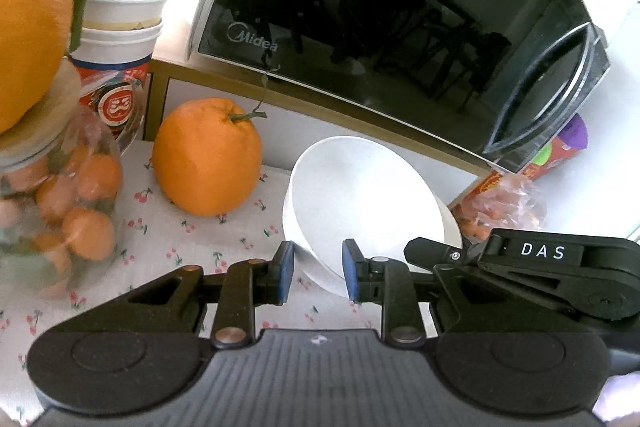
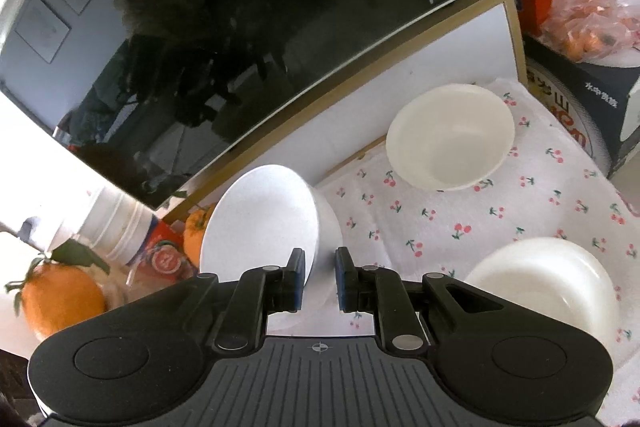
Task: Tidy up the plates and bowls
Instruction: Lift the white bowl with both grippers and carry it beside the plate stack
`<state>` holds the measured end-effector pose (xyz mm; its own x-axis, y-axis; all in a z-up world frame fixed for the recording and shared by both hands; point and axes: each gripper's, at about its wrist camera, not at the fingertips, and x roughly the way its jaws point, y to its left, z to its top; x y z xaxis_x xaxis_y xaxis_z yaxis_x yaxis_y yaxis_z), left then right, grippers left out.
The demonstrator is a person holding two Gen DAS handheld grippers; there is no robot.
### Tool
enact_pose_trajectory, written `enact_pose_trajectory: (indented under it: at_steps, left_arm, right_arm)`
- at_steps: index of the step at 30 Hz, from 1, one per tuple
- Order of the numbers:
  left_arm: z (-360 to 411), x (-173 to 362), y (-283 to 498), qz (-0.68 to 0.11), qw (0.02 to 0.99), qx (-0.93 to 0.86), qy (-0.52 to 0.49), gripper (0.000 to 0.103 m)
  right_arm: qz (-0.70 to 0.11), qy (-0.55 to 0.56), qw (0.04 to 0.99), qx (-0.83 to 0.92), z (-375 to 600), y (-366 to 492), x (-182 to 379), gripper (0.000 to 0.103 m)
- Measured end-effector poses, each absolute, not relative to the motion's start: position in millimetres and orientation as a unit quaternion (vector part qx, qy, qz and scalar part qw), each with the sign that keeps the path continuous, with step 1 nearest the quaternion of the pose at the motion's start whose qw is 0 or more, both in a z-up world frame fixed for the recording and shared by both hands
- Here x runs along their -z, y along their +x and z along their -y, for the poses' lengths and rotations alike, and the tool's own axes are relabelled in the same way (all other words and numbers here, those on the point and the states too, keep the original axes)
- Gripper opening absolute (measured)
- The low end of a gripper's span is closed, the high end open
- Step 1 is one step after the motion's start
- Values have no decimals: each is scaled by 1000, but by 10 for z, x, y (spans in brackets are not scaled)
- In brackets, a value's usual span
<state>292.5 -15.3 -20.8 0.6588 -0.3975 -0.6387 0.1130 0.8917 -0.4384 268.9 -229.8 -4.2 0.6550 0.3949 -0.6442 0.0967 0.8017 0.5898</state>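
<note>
left gripper (image 1: 317, 269): blue-padded jaws part open, straddling the near rim of a tilted white bowl (image 1: 360, 195), the pads not visibly pressing it; whether the rim is touched cannot be told. right gripper (image 2: 319, 279): jaws narrowly apart around the rim of the same tilted white bowl (image 2: 260, 223), left pad inside, right pad outside against the wall; a firm pinch cannot be confirmed. the bowl leans on its side on a cherry-print cloth (image 2: 440, 223), just in front of a gold-framed white shelf (image 2: 360, 75) carrying a midea microwave (image 1: 400, 19). 1 upright white bowl (image 2: 450, 137) sits farther back on the cloth near the shelf; 1 white plate (image 2: 548, 291) lies near the right gripper's right side. other items: large orange (image 1: 208, 157) left of the tilted bowl; glass jar of small oranges (image 1: 60, 203) with another orange (image 1: 28, 15) on its lid; stack of paper cups (image 1: 124, 23); plastic bag of fruit (image 2: 592, 3).
</note>
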Motion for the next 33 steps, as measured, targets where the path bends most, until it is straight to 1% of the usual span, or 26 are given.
enact_pose_trajectory:
  at_steps: [14, 33]
  left_arm:
    - [209, 75, 2374, -396, 882, 155, -204, 24]
    - [426, 213, 1434, -441, 852, 182, -214, 24]
  right_arm:
    - [-400, 310, 859, -81, 2503, 2048, -201, 15]
    - [-397, 309, 861, -77, 2811, 1075, -261, 16]
